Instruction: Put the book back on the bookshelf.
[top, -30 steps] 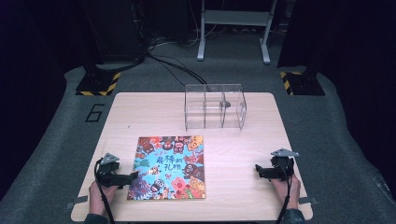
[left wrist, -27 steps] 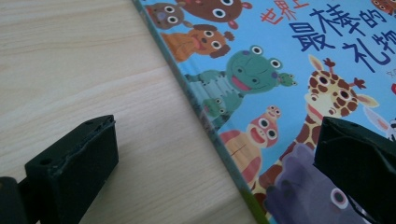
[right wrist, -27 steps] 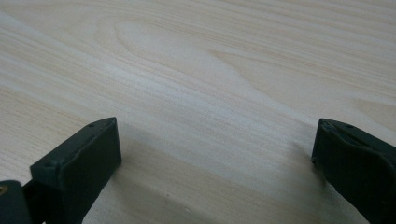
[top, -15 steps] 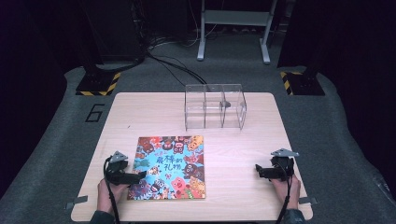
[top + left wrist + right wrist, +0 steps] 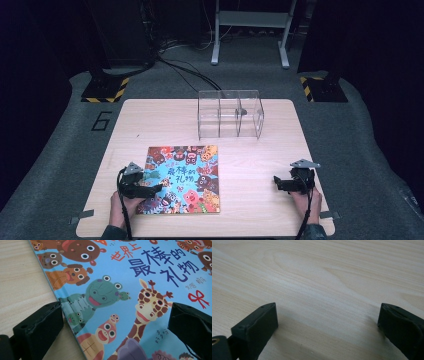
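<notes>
Book [image 5: 182, 177]: we see a flat, glossy square cover.
Left gripper [image 5: 112, 322]: jaws spread over the book's left edge.
Right gripper [image 5: 280, 183]: jaws spread above the bare wooden table [image 5: 260, 160].

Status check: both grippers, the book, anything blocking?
Left gripper open, jaws straddling the book's left edge. Right gripper open over bare table. Book flat, closed. Clear rack far side, not blocking.

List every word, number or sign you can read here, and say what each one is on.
"世界上": red characters on the book cover.
"最棒的礼物": large blue title characters on the same cover.
Small handwritten characters by the red bow and near the giraffe on the cover: too small to read.
"6": a grey number on the floor mat, left of the table.
</notes>
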A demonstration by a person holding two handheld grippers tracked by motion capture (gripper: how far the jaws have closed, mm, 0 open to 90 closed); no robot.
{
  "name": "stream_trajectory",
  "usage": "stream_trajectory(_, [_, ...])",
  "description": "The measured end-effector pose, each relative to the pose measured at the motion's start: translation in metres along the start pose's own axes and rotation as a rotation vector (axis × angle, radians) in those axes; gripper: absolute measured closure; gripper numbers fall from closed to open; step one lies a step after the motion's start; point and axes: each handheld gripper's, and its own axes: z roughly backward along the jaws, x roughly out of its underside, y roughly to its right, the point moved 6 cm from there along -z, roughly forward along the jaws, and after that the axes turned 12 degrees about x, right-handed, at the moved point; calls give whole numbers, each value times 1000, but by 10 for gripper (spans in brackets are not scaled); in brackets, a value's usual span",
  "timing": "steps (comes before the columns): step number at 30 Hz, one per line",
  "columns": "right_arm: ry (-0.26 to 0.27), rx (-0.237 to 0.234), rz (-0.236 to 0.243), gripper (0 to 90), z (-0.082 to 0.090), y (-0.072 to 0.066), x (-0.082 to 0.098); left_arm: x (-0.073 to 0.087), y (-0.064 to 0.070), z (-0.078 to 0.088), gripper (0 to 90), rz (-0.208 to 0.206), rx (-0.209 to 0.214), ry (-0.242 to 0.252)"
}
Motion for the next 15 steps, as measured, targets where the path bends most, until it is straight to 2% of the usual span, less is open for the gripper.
stream_trajectory(1, [0, 0, 0, 26, 0, 0, 0, 0, 1, 0, 0, 2, 0, -12])
stream_trajectory(2, [0, 1, 0, 26, 0, 0, 0, 0, 1, -1, 1, -4, -13, -2])
stream_trajectory(4, [0, 1, -1, 27, 0, 0, 0, 0, 1, 0, 1, -4, -10, -8])
stream_trajectory(5, [1, 0, 2, 28, 0, 0, 0, 1, 1, -2, 2, -8, -26, 1])
stream_trajectory(9, [1, 0, 1, 30, 0, 1, 0, 1, 2, -1, 0, -11, -26, -11])
stream_trajectory(11, [1, 5, -16, 40, 0, 0, 0, 1, 2, -2, 0, -9, -30, -7])
stream_trajectory(14, [-2, 2, -9, 41, 0, 1, 0, 1, 2, -2, 0, -12, -36, -11])
stream_trajectory(15, [-2, 2, -10, 42, 0, 1, 0, 0, 2, -3, 0, -13, -42, 4])
